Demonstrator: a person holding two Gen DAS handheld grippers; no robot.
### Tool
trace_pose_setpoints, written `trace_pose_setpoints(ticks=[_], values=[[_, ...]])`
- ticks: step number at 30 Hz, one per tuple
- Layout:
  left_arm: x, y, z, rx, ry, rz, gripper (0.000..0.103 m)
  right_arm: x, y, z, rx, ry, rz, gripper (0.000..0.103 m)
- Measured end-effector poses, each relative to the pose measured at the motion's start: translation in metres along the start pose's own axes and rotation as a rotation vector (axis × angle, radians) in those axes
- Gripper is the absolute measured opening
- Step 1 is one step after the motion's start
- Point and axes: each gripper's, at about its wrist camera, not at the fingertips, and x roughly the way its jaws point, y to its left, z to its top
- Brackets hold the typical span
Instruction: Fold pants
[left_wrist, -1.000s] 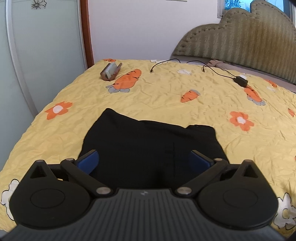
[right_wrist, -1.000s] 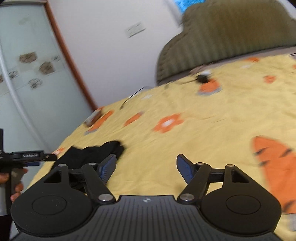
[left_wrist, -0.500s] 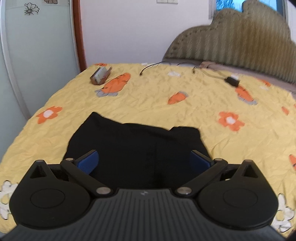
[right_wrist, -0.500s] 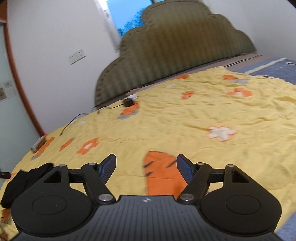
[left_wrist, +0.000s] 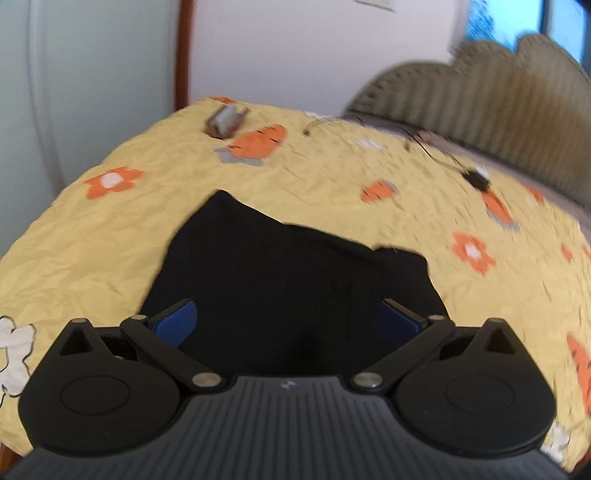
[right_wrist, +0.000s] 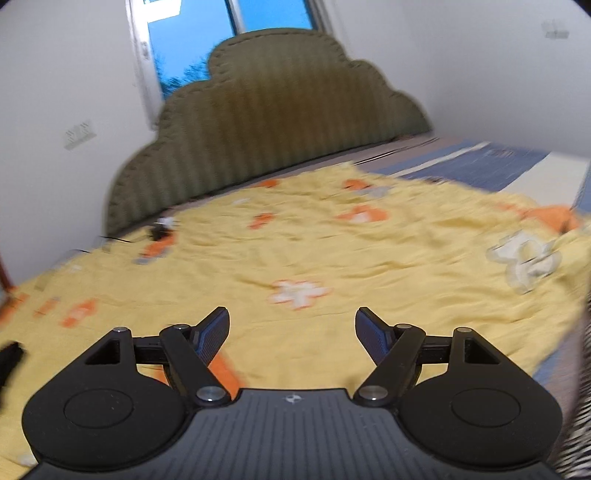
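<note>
Pants (left_wrist: 295, 280), black and already folded compact, lie on the near left of the yellow bedspread (left_wrist: 332, 177). My left gripper (left_wrist: 288, 317) hovers over them, fingers spread; my right gripper (right_wrist: 291, 328) (also spread, empty) has swung away toward the headboard (right_wrist: 266, 122), suggesting folding is finished.

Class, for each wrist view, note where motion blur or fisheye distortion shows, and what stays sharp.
Left wrist view: bedspread and headboard smeared toward the right; bed edge bulges from fisheye; left tongs sharp over the black pants.
Right wrist view: blur throughout the bedspread; right tongs crisp.
</note>
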Motion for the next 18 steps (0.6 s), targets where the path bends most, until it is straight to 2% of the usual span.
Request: trace_pose_setpoints(ticks=[3, 5, 7, 9, 13, 18], values=[[-0.011, 0.010, 0.006, -0.004, -0.060, 0.047, 0.103, -0.004, -0.009, -0.001, 0.011, -0.019, -0.021, 0.075], [-0.017, 0.012, 0.011, 0.003, -0.080, 0.052, 0.103, -0.006, -0.008, -0.002, 0.019, -0.034, -0.006, 0.075], [-0.021, 0.012, 0.011, 0.001, -0.081, 0.010, 0.103, -0.005, 0.002, -0.003, 0.000, -0.046, 0.014, 0.076], [-0.016, 0.004, 0.010, 0.025, -0.046, 0.009, 0.103, -0.003, 0.019, -0.005, -0.030, -0.050, 0.040, 0.076], [-0.008, -0.022, -0.006, 0.154, -0.051, 0.095, 0.103, 0.001, 0.071, -0.012, -0.151, -0.060, 0.138, 0.077], [0.004, -0.043, -0.028, 0.313, -0.072, 0.238, 0.103, -0.003, 0.134, -0.019, -0.317, -0.087, 0.229, 0.081]])
